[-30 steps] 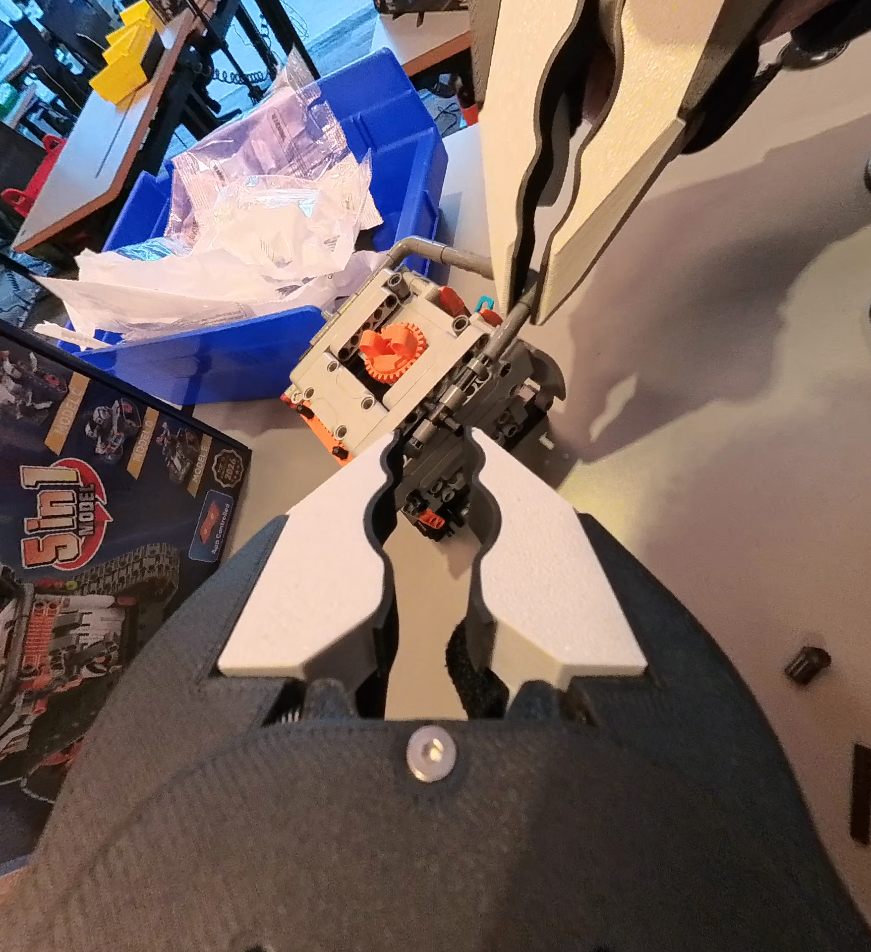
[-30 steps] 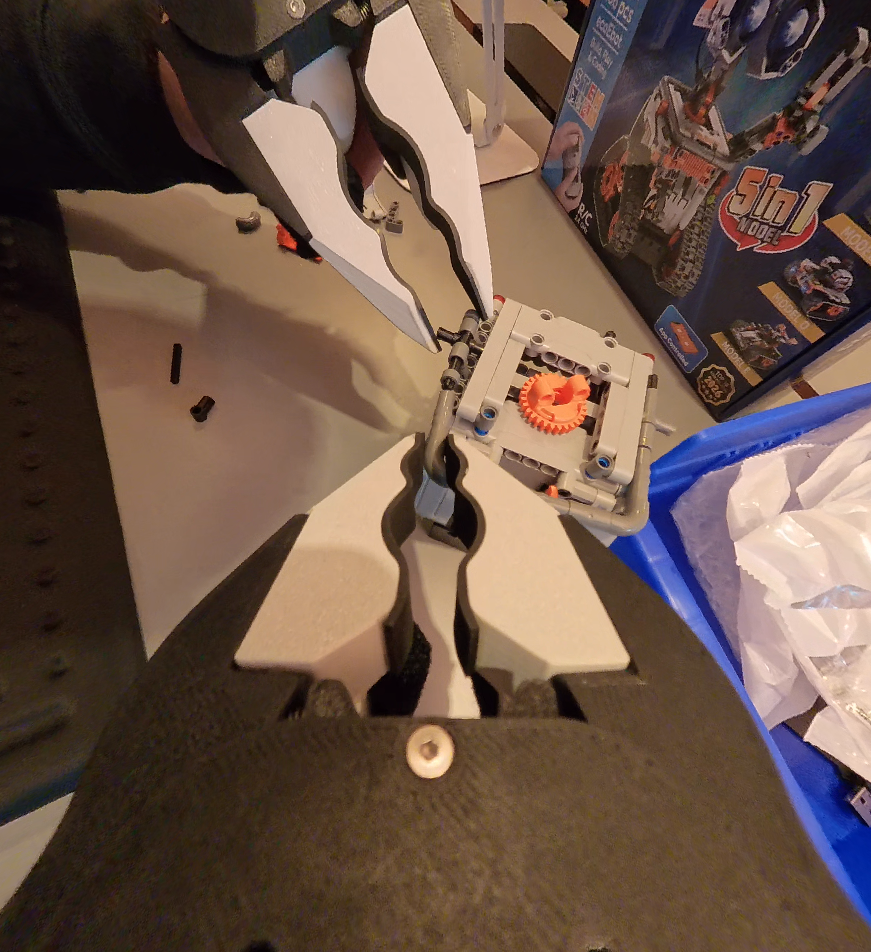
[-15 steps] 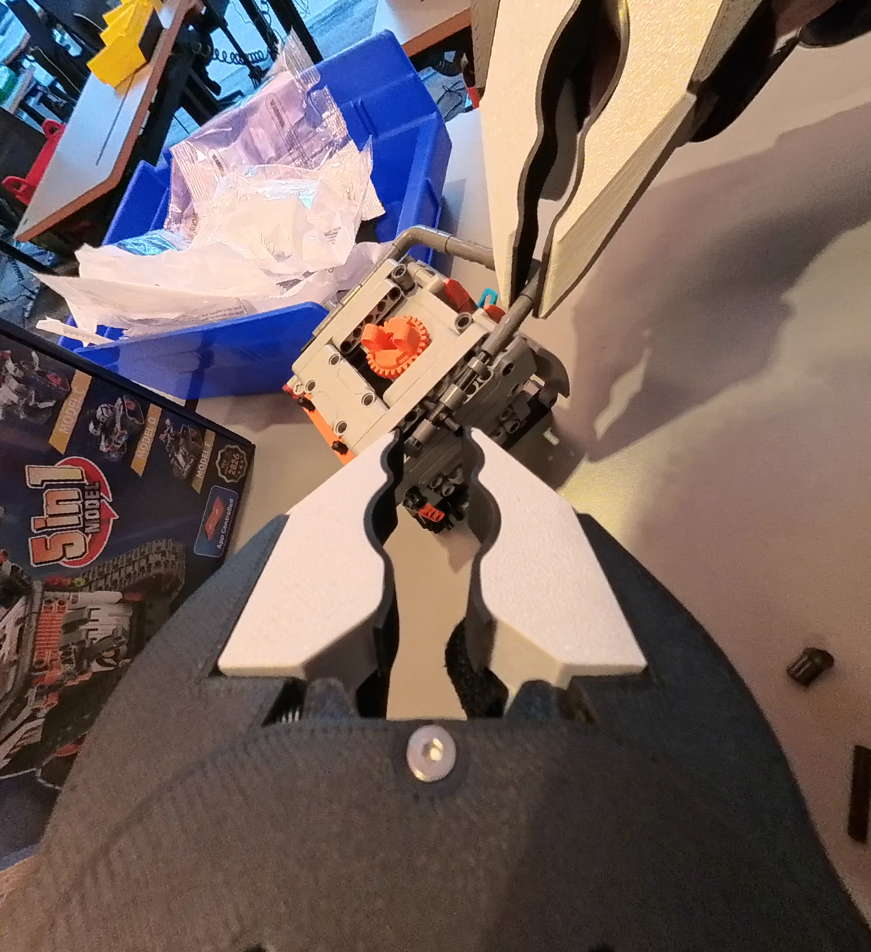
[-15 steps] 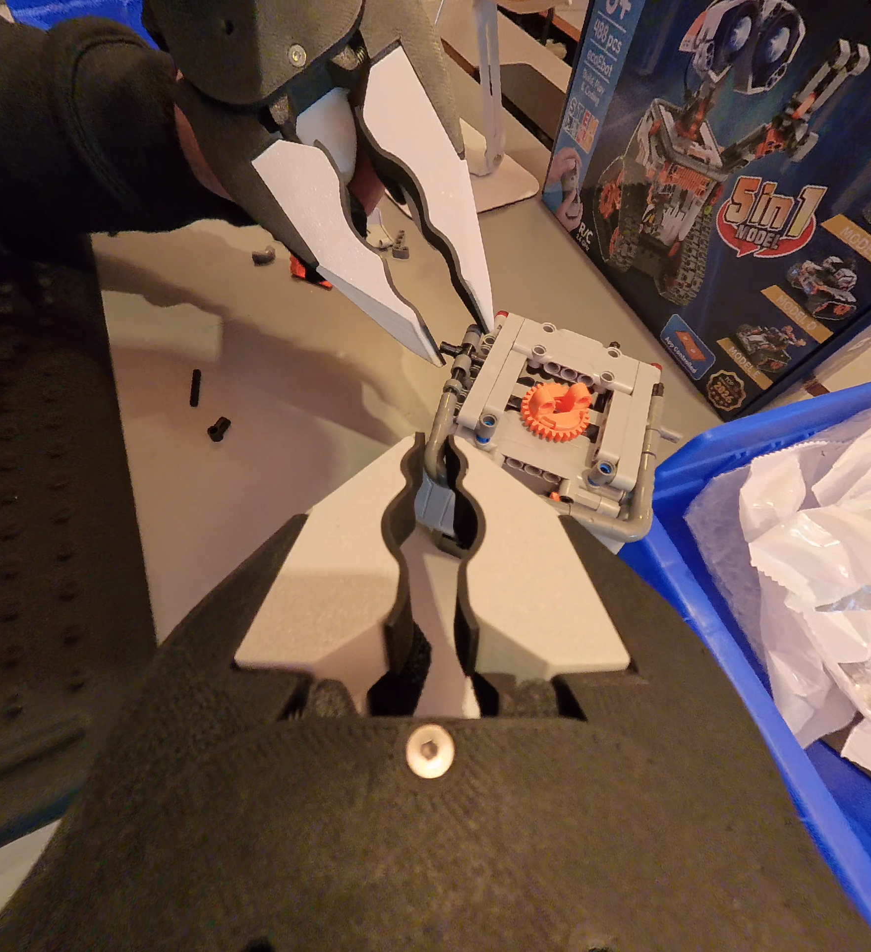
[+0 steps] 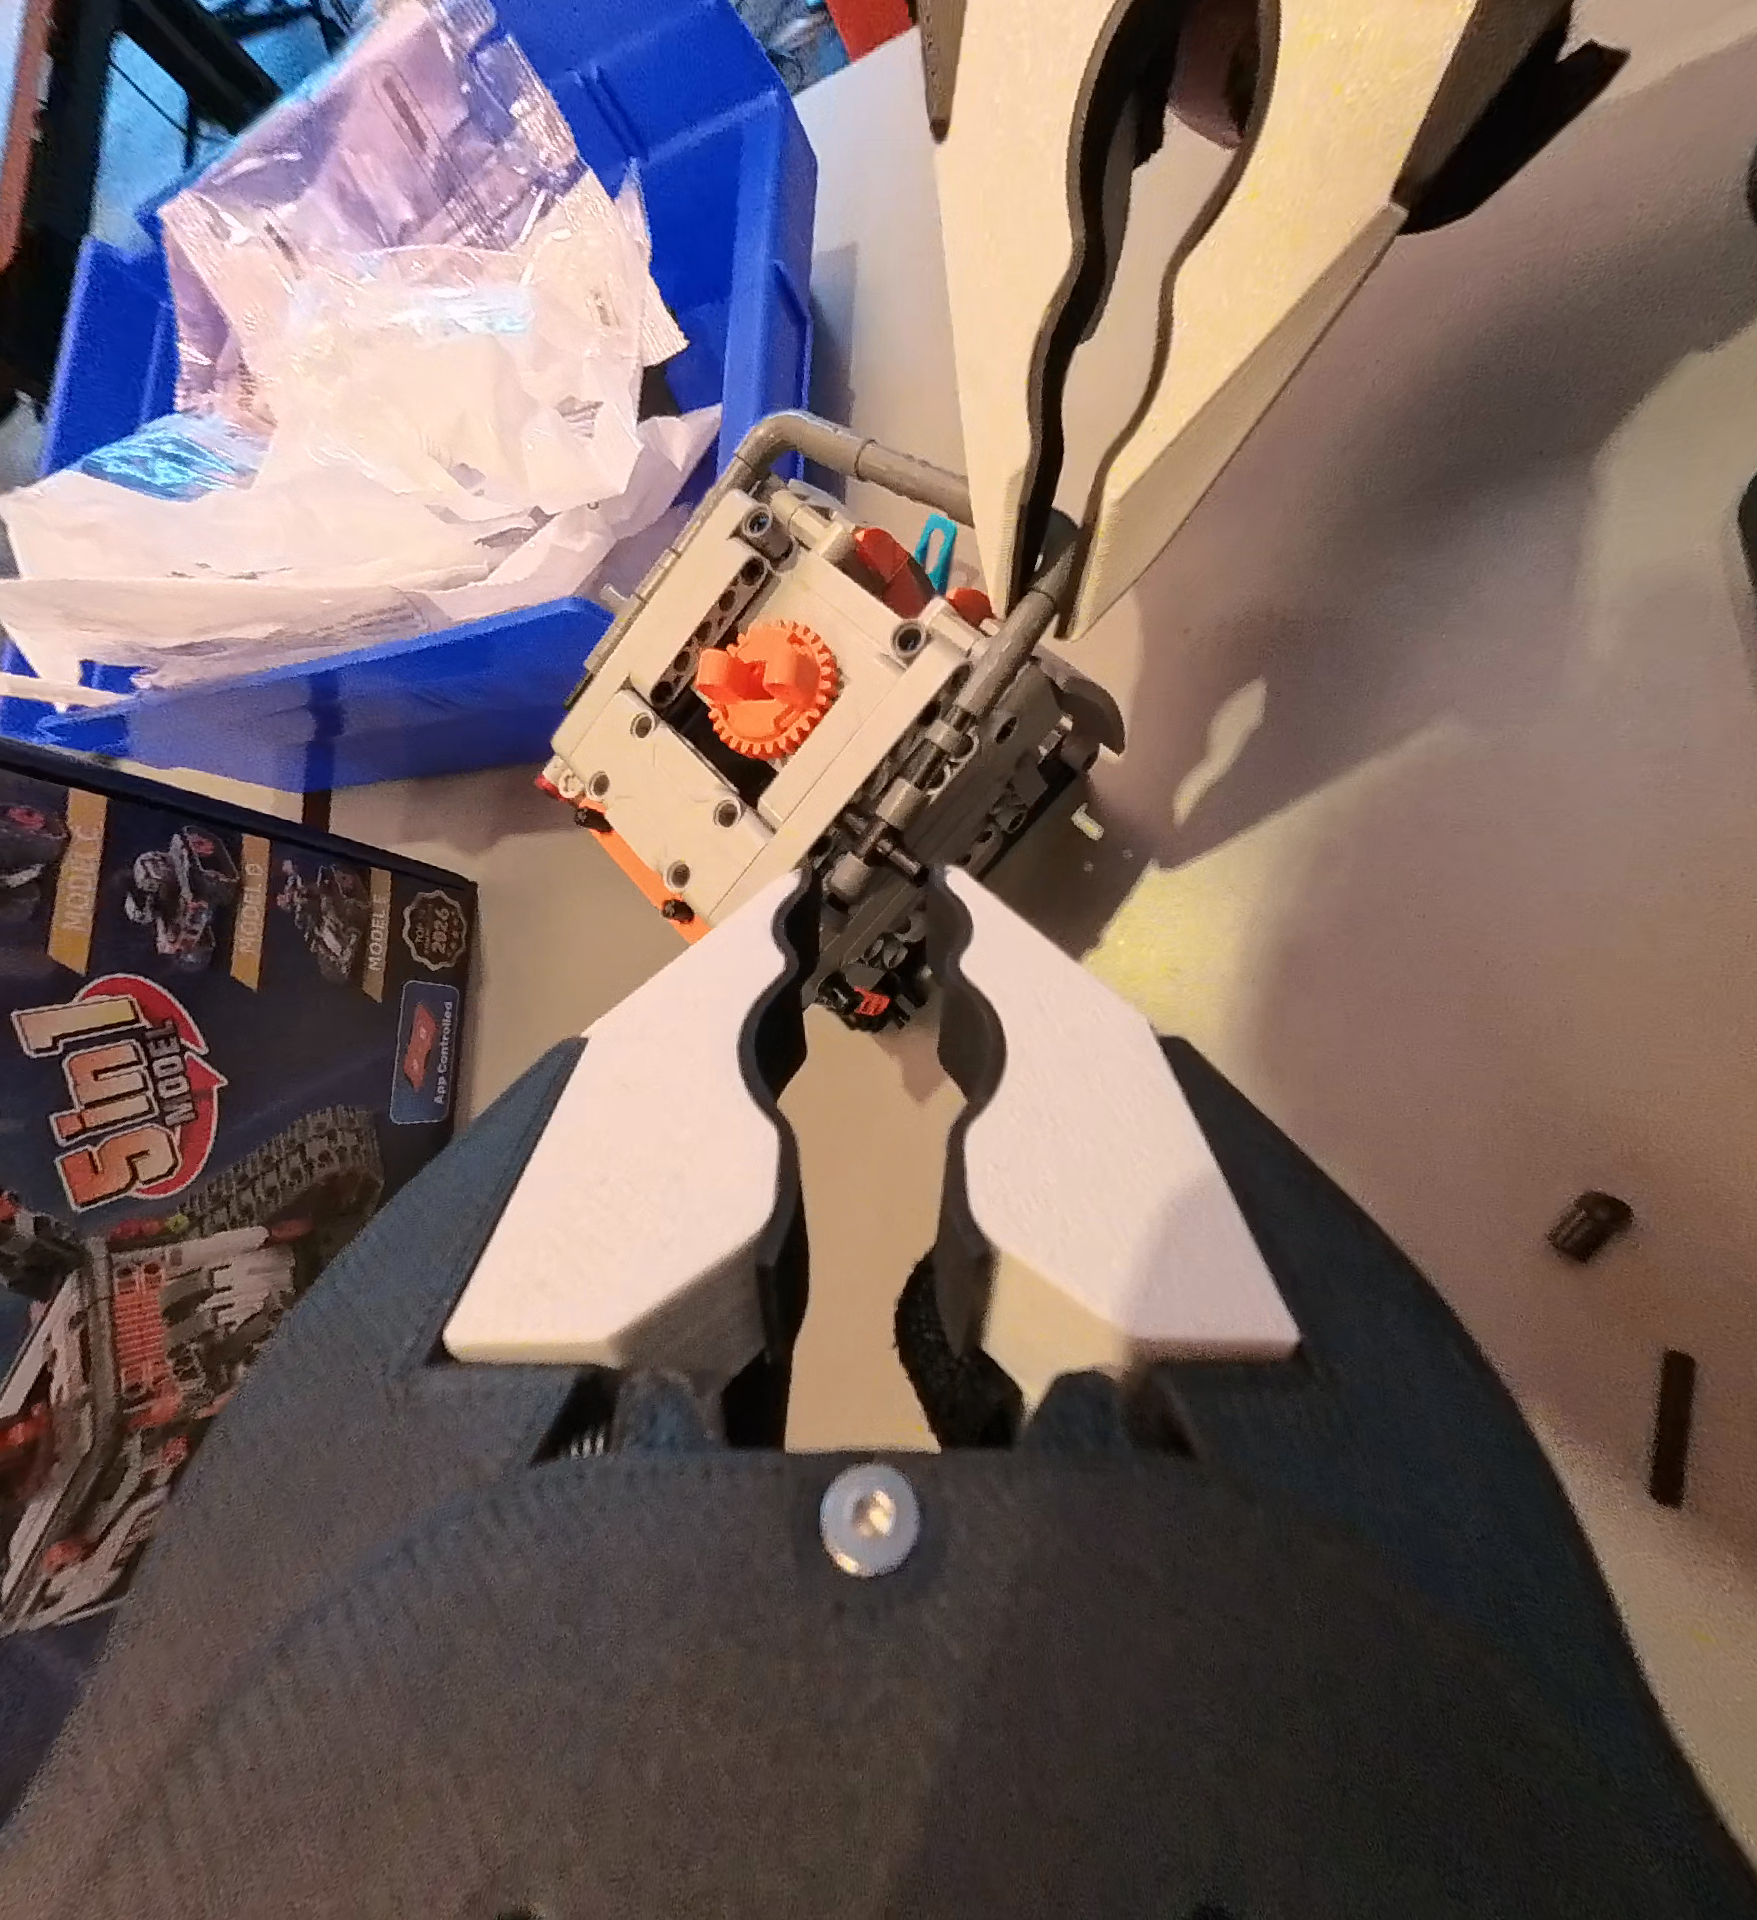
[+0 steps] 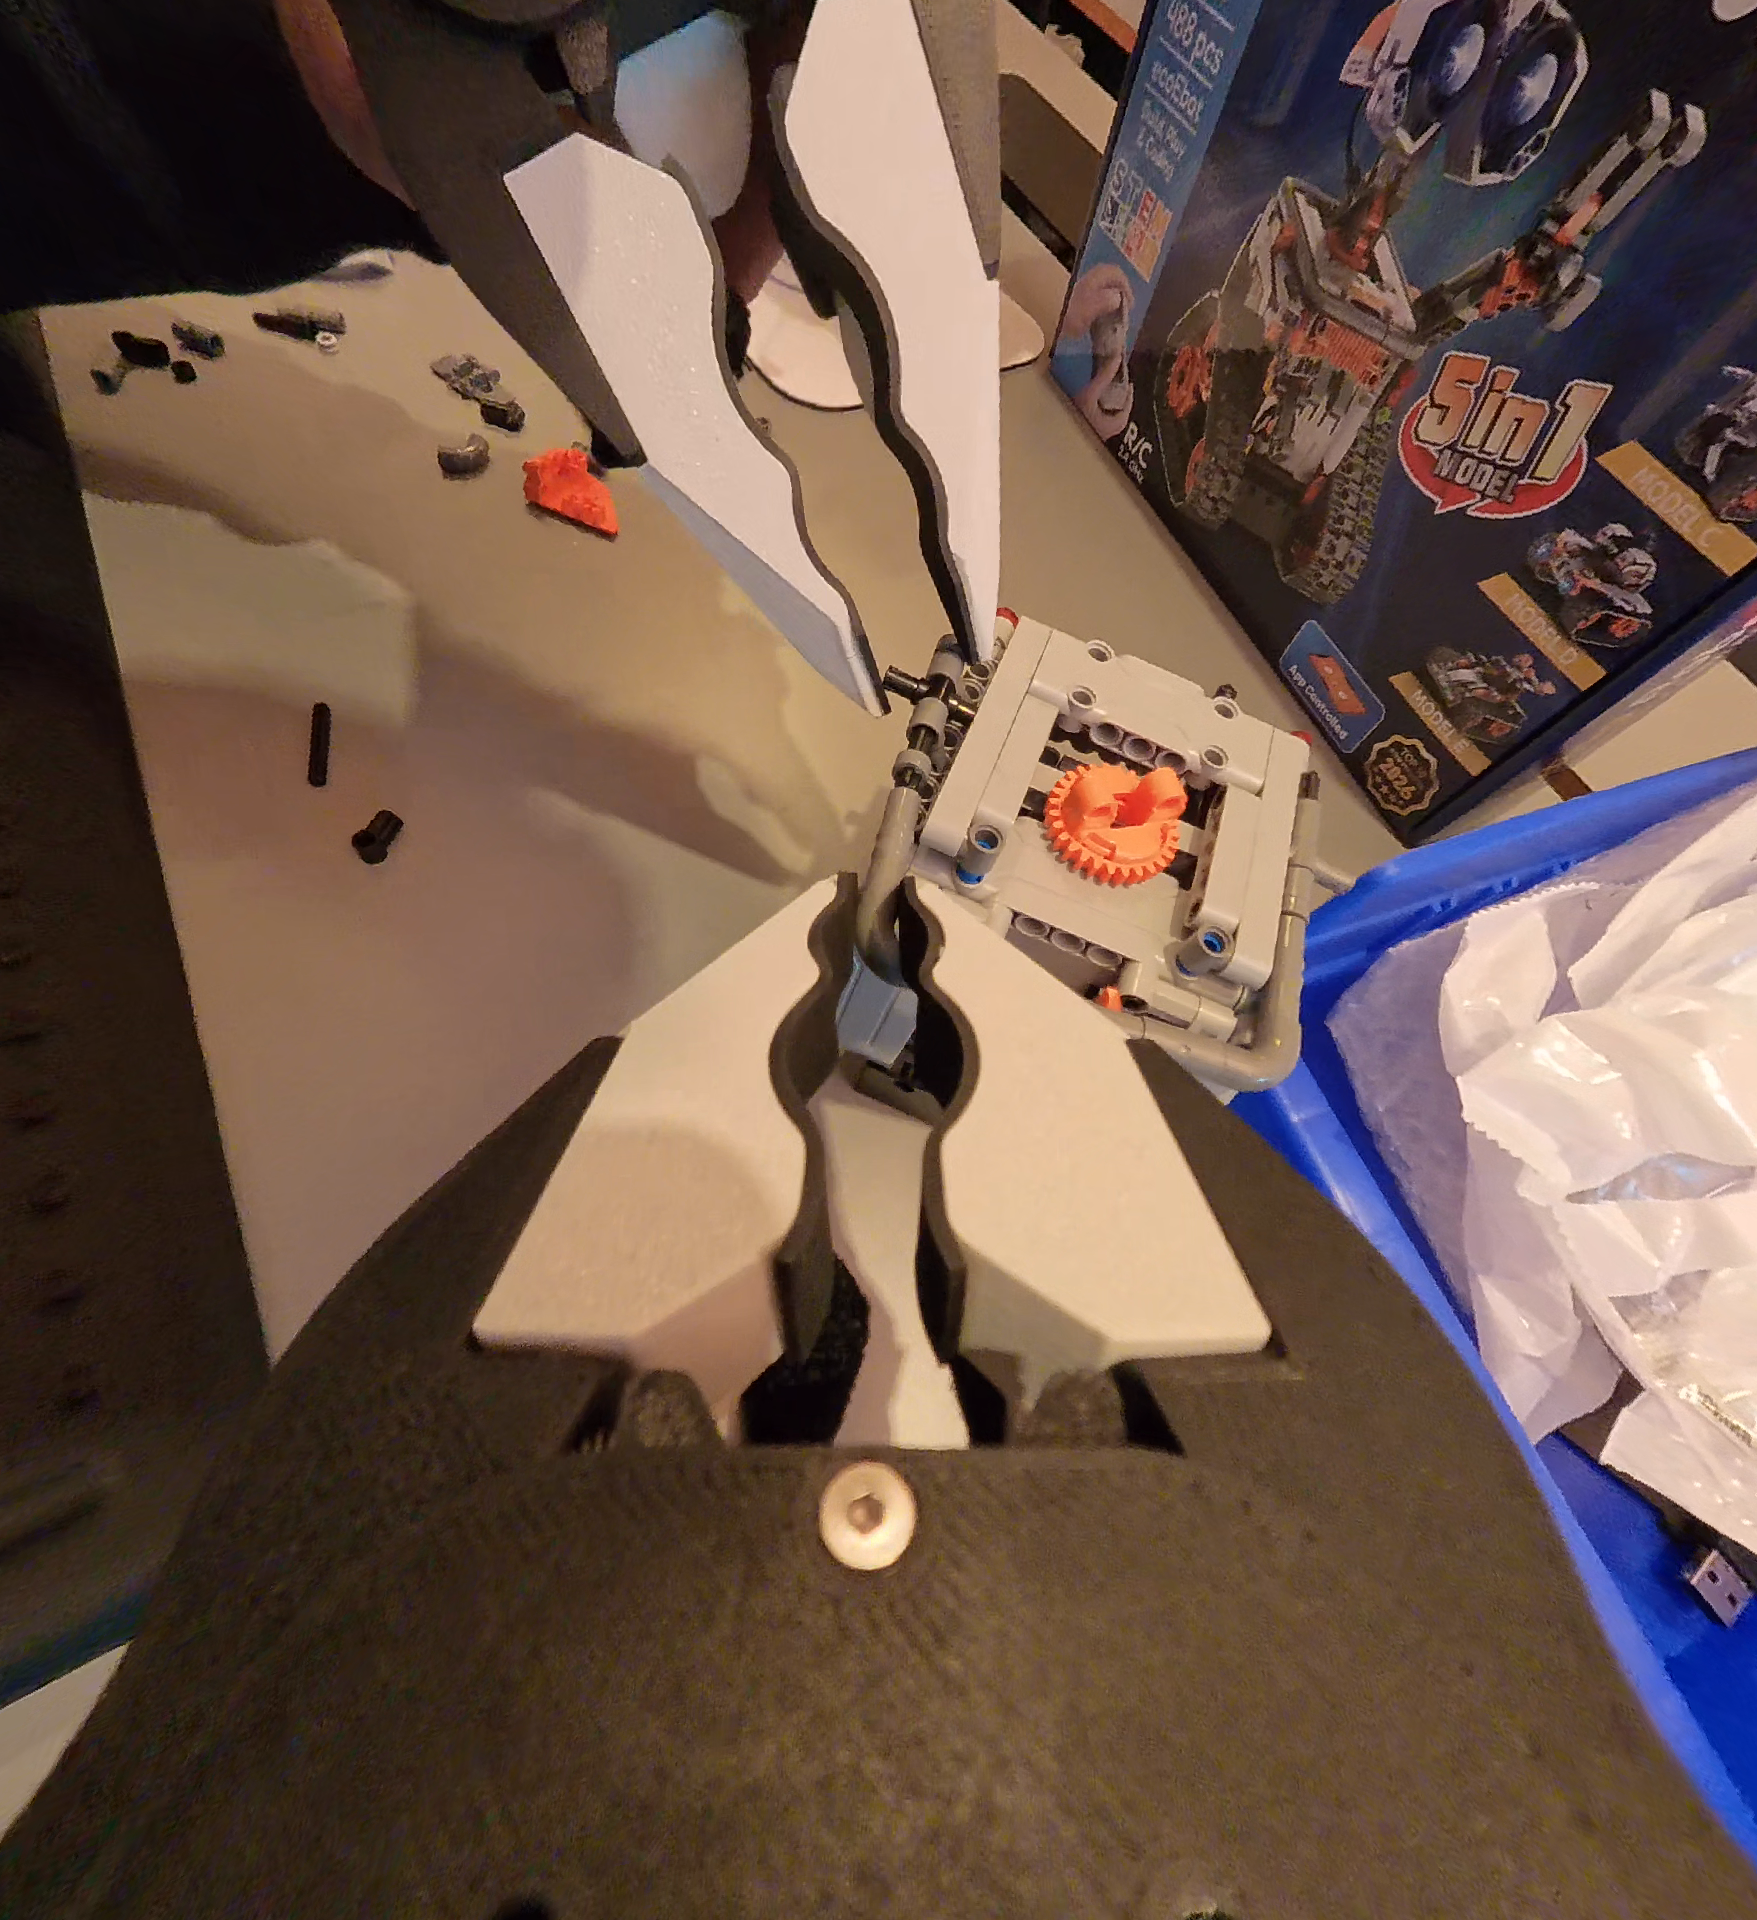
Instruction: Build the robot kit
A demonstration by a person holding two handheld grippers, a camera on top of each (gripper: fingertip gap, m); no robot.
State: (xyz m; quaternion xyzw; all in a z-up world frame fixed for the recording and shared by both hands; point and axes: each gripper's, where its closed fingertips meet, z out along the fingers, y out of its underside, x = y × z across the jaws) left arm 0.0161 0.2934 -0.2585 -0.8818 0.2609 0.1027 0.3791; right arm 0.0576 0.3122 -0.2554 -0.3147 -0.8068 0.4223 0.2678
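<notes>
A grey building-brick model (image 5: 708, 769) with an orange gear (image 5: 770, 696) on its top face is held just above the table between both grippers. My left gripper (image 5: 869, 894) is shut on the model's dark near end. My right gripper (image 5: 1038, 613) comes in from above and is shut on a bent grey rod at the model's far corner. In the right wrist view, my right gripper (image 6: 874, 894) pinches that grey rod (image 6: 889, 831) beside the model (image 6: 1061, 686). The left gripper (image 6: 931, 681) clamps the opposite corner.
A blue bin (image 5: 417, 675) full of clear plastic bags (image 5: 386, 364) sits right beside the model and also shows in the right wrist view (image 6: 1476, 821). A printed toy box (image 5: 126, 1039) lies nearby. Small black pins (image 5: 1586, 1226) and an orange piece (image 6: 567, 494) lie loose on the table. A dark mat (image 6: 22, 935) lies at the table's edge. My right fingertips sit around 5 centimetres from my left ones.
Both grippers have kept their grip while they and the model shifted a little towards the blue bin. The model has turned slightly. More loose pieces now show at the back in the right wrist view.
</notes>
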